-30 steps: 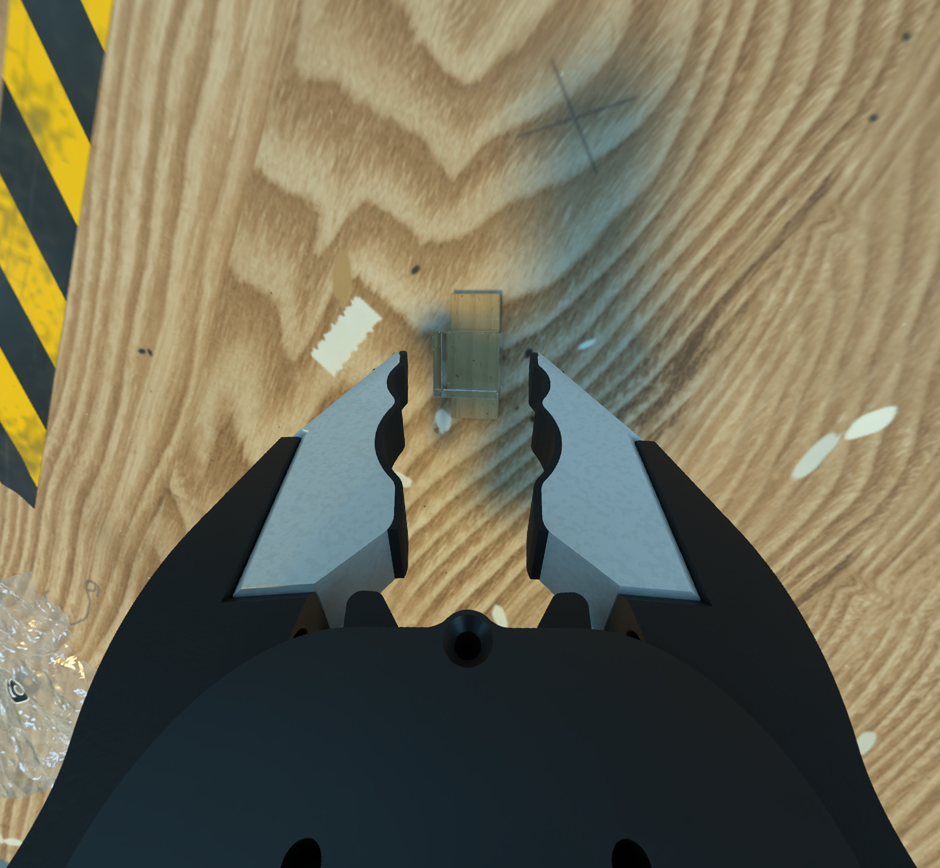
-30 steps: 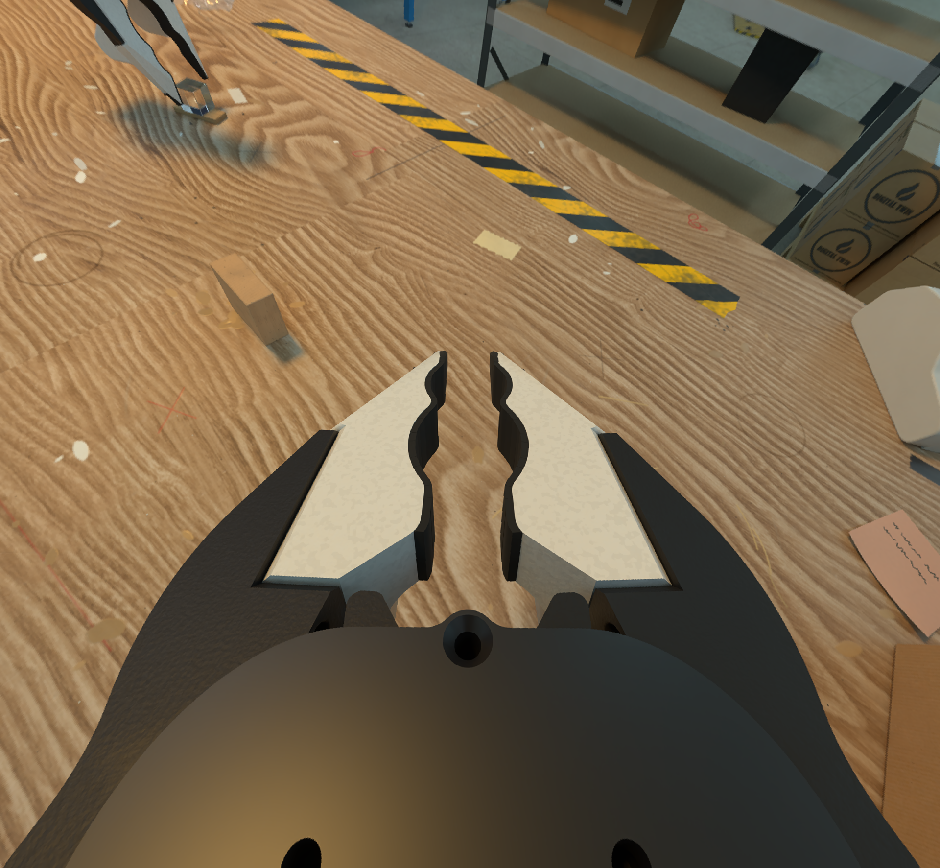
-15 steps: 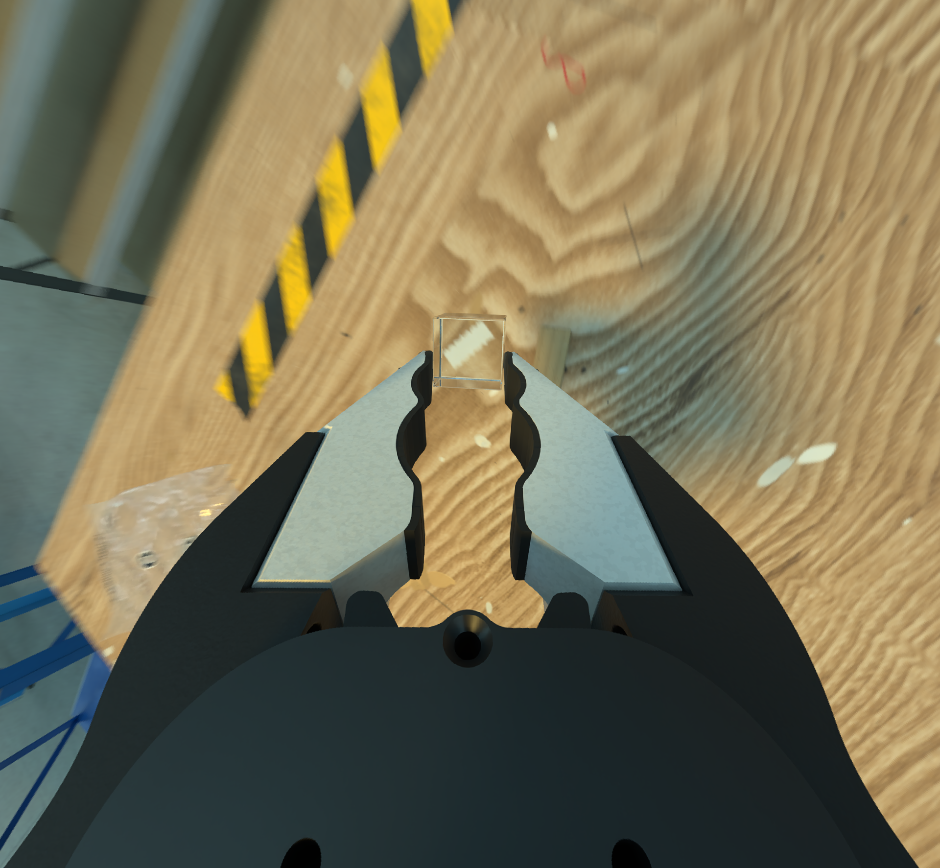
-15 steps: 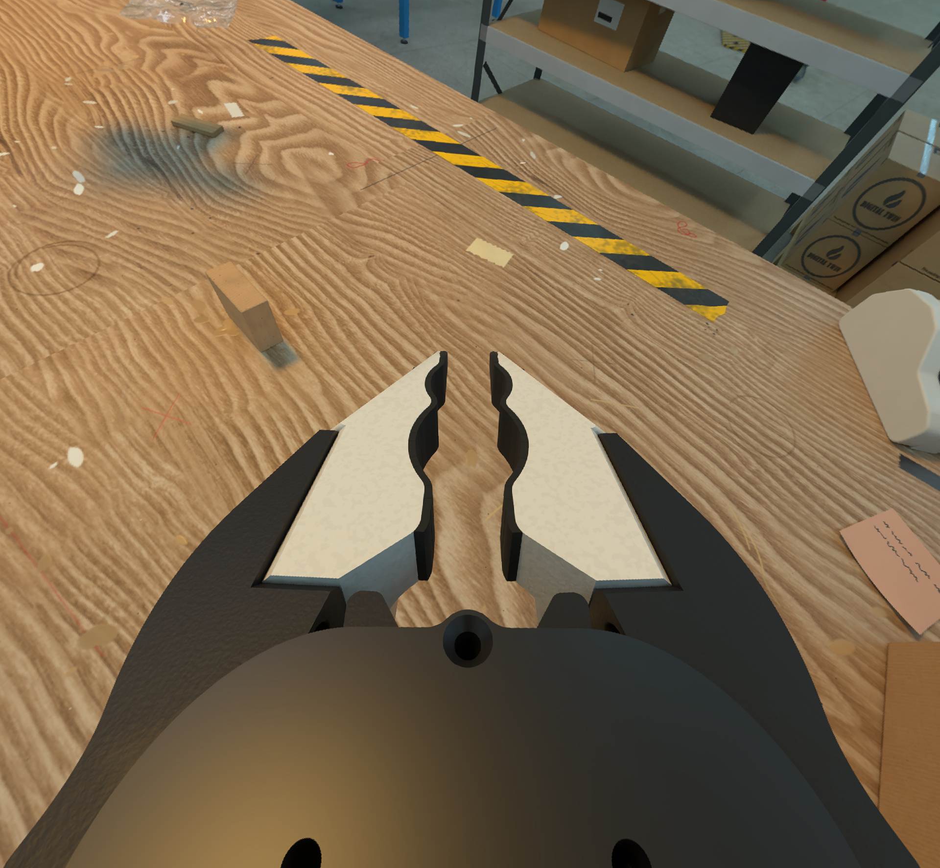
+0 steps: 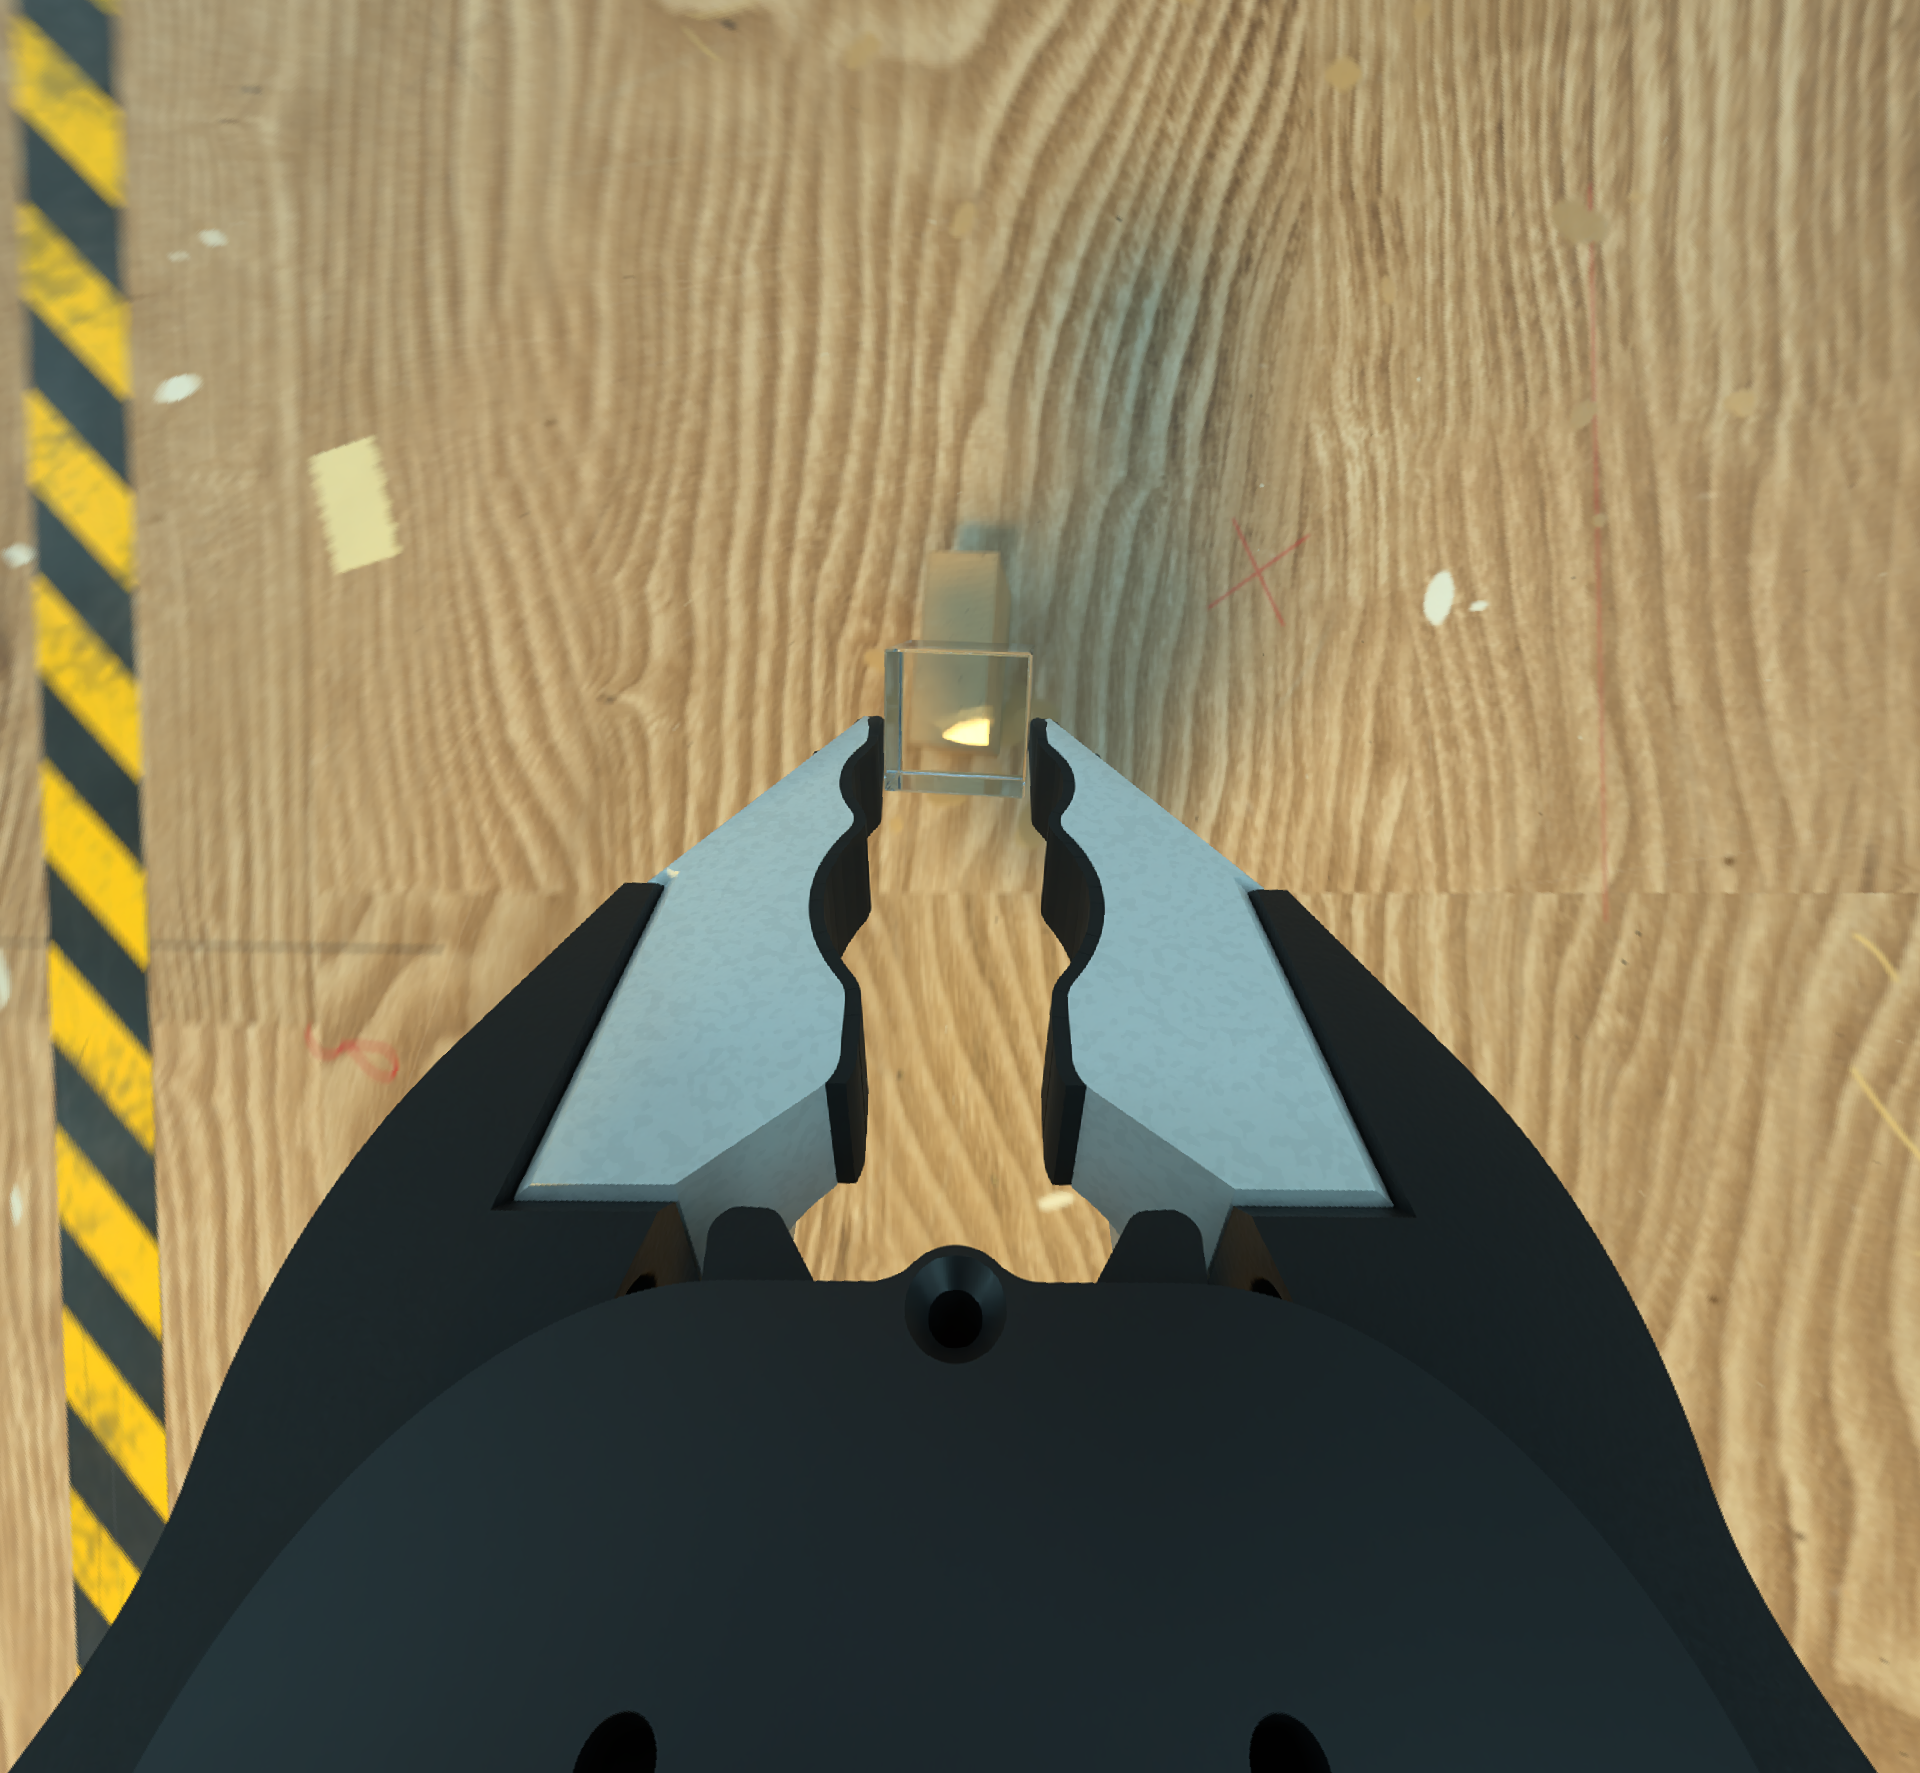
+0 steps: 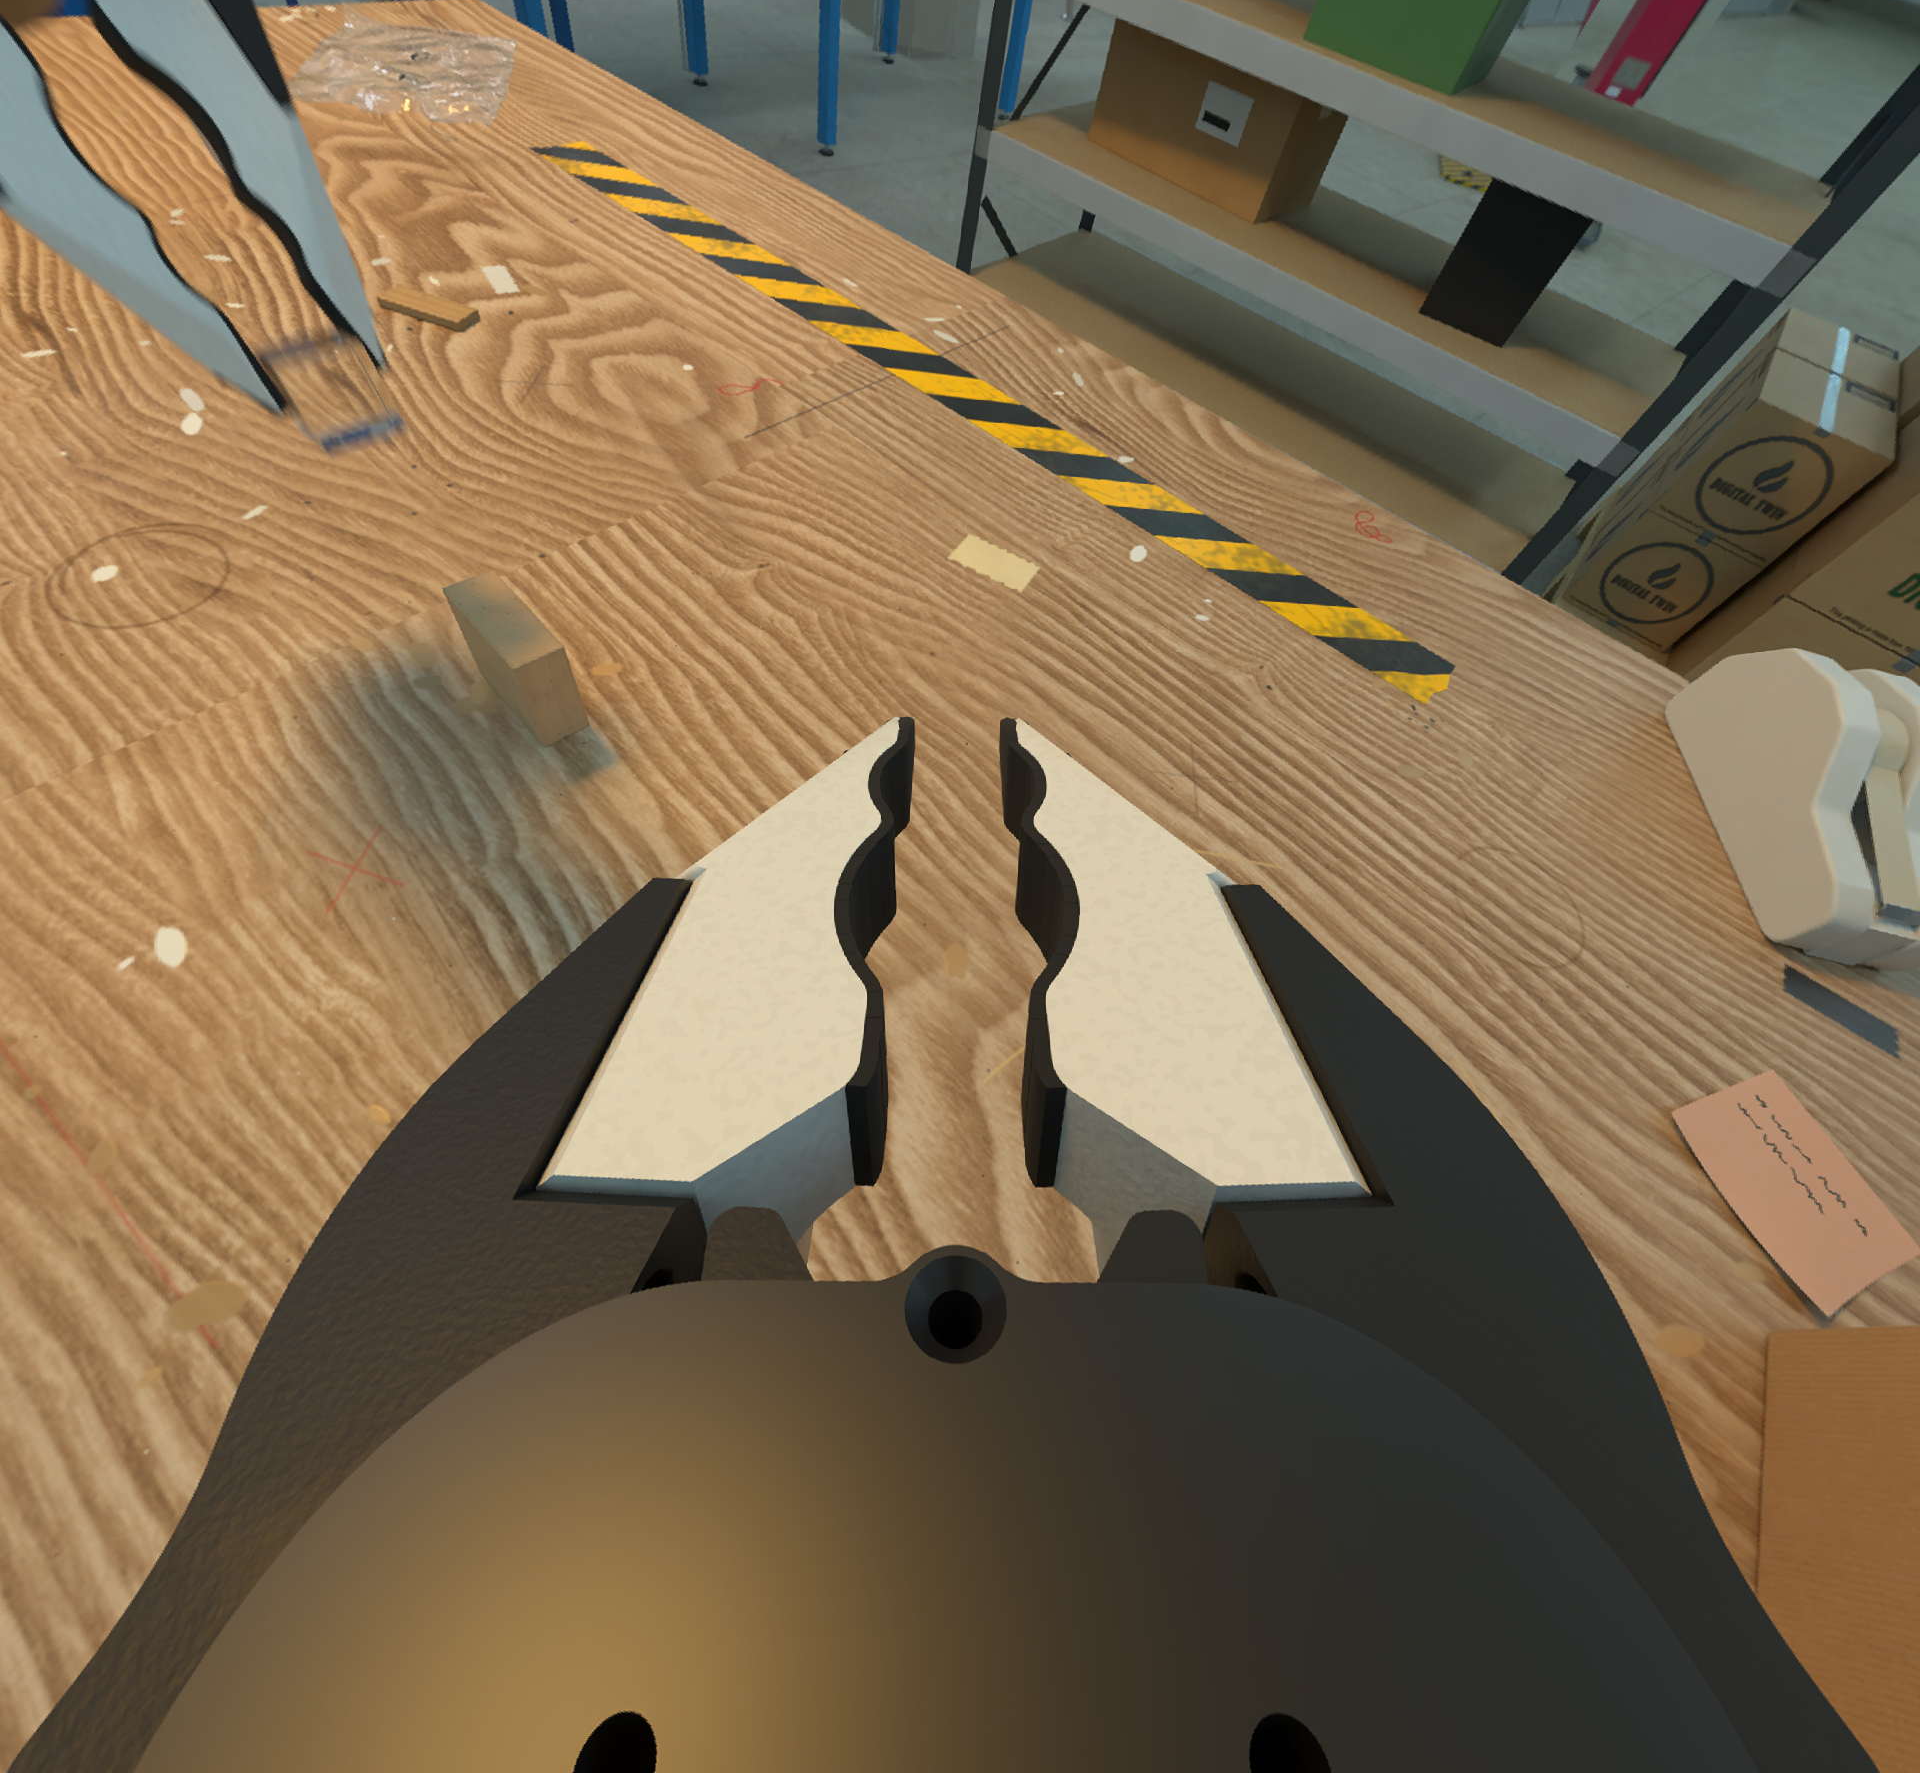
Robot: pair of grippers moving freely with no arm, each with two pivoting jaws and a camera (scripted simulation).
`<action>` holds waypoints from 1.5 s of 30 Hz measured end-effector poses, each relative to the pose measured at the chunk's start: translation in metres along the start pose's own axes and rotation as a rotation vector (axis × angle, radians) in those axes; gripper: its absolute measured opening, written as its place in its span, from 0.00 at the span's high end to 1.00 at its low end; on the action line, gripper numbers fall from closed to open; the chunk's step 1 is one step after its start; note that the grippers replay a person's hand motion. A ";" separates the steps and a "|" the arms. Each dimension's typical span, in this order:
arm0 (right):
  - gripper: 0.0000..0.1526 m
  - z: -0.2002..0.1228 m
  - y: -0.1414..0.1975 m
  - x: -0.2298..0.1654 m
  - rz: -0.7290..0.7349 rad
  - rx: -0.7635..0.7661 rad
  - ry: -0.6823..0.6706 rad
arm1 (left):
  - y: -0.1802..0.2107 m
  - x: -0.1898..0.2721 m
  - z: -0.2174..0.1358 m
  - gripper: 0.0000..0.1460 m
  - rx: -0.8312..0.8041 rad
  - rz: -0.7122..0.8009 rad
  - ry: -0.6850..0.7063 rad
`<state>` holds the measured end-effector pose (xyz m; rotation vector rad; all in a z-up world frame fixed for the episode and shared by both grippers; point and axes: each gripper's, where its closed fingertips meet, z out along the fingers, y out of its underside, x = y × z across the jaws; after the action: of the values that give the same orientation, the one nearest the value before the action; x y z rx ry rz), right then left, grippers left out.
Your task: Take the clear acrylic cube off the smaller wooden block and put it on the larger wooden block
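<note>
My left gripper (image 5: pixel 956 747) is shut on the clear acrylic cube (image 5: pixel 956 736), held at the fingertips well above the table. In the left wrist view the larger wooden block (image 5: pixel 961 601) lies directly beyond the cube, partly seen through it. In the right wrist view the left gripper (image 6: pixel 322 383) hangs at the upper left with the cube (image 6: pixel 327 398). The larger block (image 6: pixel 514 658) stands below it in the gripper's shadow. The smaller wooden block (image 6: pixel 426 307), thin and flat, lies bare farther back. My right gripper (image 6: pixel 956 736) is empty, its jaws a narrow gap apart, low over the table.
A yellow-and-black tape stripe (image 6: pixel 987 393) runs along the table's far side and shows in the left wrist view (image 5: pixel 88 580). A crumpled plastic bag (image 6: pixel 405 71) lies at the far corner. A white device (image 6: pixel 1808 809), a pink card (image 6: pixel 1787 1193) and cardboard (image 6: pixel 1849 1515) sit at the right. Shelves (image 6: pixel 1351 165) stand beyond.
My left gripper shut on the cube, lifted it off the smaller block and carried it over the larger block. The right gripper has barely moved.
</note>
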<state>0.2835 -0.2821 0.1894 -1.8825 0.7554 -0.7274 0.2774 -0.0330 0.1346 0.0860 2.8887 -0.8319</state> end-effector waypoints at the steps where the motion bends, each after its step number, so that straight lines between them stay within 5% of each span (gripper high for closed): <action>1: 0.89 -0.001 0.000 0.000 0.002 0.005 0.000 | -0.003 0.003 0.015 0.81 -0.023 0.021 0.017; 10: 0.89 -0.007 -0.001 0.003 0.023 0.043 -0.013 | 0.002 -0.001 0.061 0.81 -0.163 0.003 0.074; 45: 0.89 -0.007 0.003 0.005 0.040 0.041 -0.028 | 0.013 -0.002 0.075 0.81 -0.188 0.014 0.134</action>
<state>0.2813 -0.2909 0.1898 -1.8322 0.7533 -0.6846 0.2886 -0.0623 0.0654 0.1480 3.0713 -0.5690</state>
